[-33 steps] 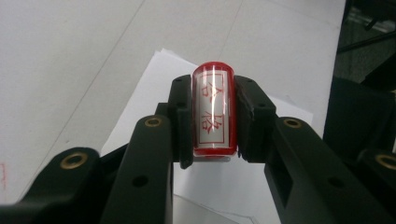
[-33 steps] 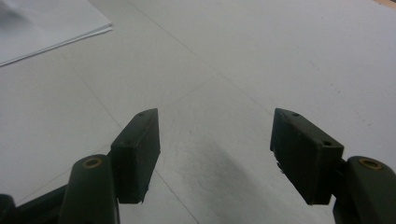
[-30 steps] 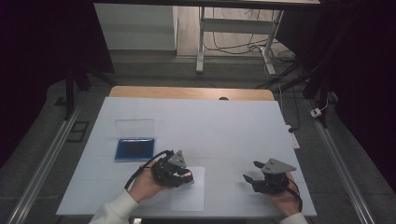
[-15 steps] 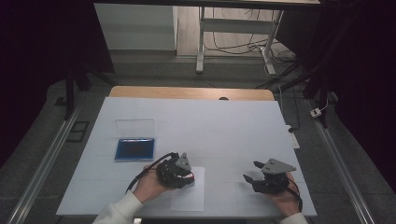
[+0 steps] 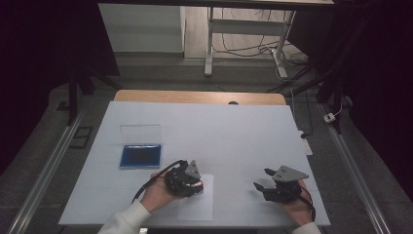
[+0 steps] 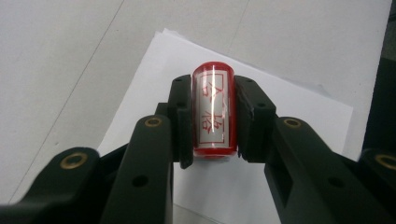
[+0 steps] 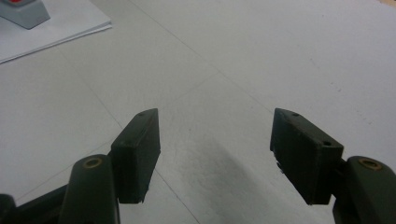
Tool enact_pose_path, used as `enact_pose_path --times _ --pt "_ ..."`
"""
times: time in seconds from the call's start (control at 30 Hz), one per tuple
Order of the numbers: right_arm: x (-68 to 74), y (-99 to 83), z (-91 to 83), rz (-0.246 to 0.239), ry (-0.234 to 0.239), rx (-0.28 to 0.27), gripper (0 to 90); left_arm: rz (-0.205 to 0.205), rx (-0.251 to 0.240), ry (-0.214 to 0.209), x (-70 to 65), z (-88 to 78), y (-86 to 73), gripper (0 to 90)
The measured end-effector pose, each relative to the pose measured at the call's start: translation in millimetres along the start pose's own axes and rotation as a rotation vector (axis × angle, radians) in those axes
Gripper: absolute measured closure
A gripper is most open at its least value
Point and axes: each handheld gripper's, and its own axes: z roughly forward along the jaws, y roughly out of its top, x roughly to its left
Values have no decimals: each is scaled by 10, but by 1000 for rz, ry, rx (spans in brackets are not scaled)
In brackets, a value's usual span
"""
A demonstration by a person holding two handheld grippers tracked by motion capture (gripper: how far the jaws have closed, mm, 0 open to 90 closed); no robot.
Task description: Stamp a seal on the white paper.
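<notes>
**Red stamp clamped over the paper sheet**

On the white table, one shallow case lies open at the left: its clear lid is folded back flat on the far side, and the near half holds a dark blue pad. What the pad is made of cannot be told from the high view.

Near the front edge lies one white sheet of paper. The left gripper is clenched on a single red cylindrical stamp, one pad on each side of the barrel, with the stamp held over the sheet. A white label runs down the barrel and bears red characters, too glared by a streak of light to read. In the high view the left gripper sits at the sheet's near-left corner.

The right gripper is released, jaws spread wide with nothing between them, just above bare table. In the high view it rests well right of the sheet.
</notes>
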Motion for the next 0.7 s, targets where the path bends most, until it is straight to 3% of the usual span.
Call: enact_pose_path --times 0.3,0.7 --pt "1 1 -2 0 0 -2 327 0 19 2 0 3 3 700" --pt "14 10 -3 -1 -1 -2 327 0 82 8 -9 42 63 706"
